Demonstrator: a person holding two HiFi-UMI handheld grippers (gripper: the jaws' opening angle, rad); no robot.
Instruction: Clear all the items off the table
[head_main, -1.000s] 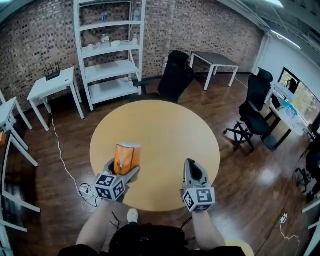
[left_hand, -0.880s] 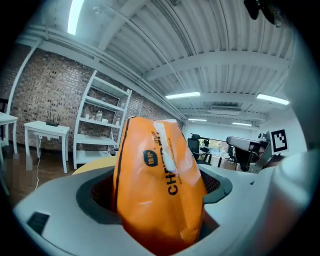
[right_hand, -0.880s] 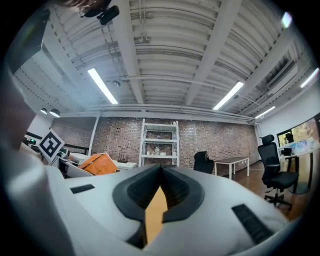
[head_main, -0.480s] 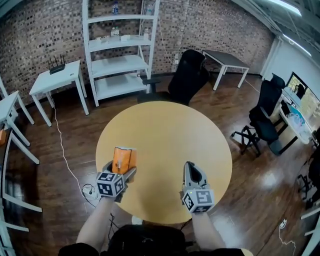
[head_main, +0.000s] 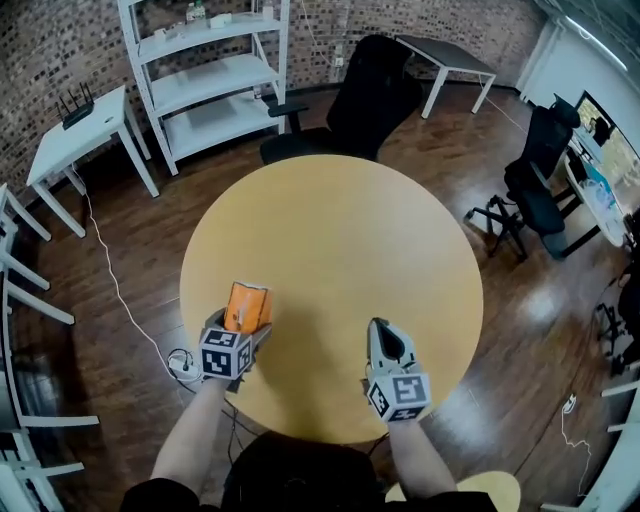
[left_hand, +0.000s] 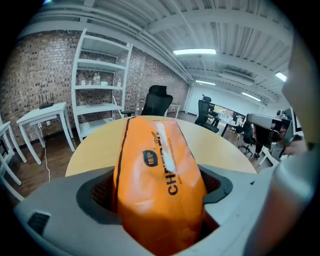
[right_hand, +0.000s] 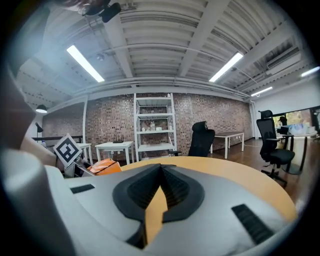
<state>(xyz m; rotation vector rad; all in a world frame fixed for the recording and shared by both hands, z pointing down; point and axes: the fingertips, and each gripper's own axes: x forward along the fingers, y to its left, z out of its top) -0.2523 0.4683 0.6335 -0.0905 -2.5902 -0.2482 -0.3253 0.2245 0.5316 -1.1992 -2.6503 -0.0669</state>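
Observation:
An orange snack bag (head_main: 246, 306) sits between the jaws of my left gripper (head_main: 243, 322), which is shut on it above the left front part of the round wooden table (head_main: 350, 230). In the left gripper view the bag (left_hand: 159, 180) fills the space between both pads, its black print facing up. My right gripper (head_main: 384, 338) hovers over the table's front edge, shut and holding nothing; the right gripper view shows its jaws (right_hand: 161, 185) pressed together, with the orange bag (right_hand: 102, 166) off to its left.
A white shelf unit (head_main: 205, 75) and a black office chair (head_main: 365, 95) stand beyond the table. A white side table (head_main: 75, 130) is at the far left. More office chairs (head_main: 535, 195) and desks stand at the right. A cable and power strip (head_main: 180, 365) lie on the floor by the left front.
The head view has tilted down and nearer, so the table looks larger. The left gripper still holds the orange bag, now slightly lower left. The right gripper has barely moved.

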